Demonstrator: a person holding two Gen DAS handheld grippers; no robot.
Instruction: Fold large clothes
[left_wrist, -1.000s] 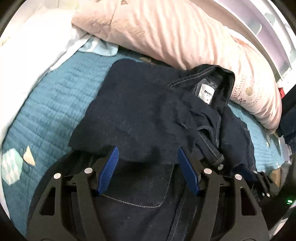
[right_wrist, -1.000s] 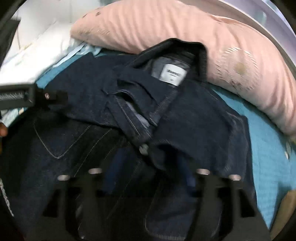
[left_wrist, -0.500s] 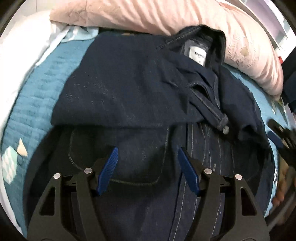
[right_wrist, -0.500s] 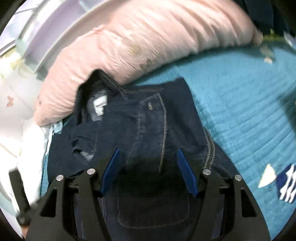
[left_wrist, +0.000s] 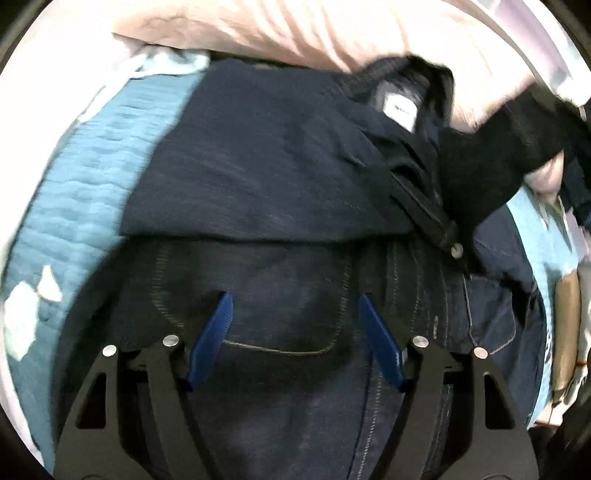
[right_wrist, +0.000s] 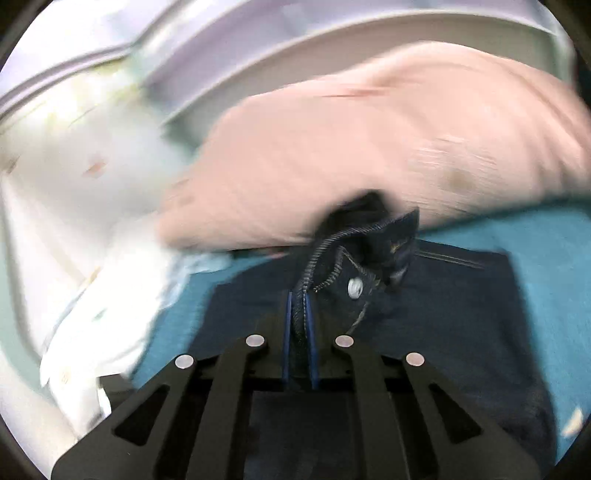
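Denim jeans (right_wrist: 373, 254), 1 pr, pinched by R gripper (right_wrist: 300, 321).

The left gripper (left_wrist: 295, 332) has its blue fingers (left_wrist: 210, 343) spread wide apart above the dark jeans (left_wrist: 258, 177), with nothing between them. Under the fingers lies a back pocket (left_wrist: 258, 295) with light stitching. One part of the jeans is folded over and lies across the upper area. The waistband with a white label (left_wrist: 400, 110) stands up near the pink pillow (left_wrist: 295, 26). The jeans lie on a teal quilt (left_wrist: 85, 166). At the right, something dark, perhaps a sleeve, is too blurred to identify.
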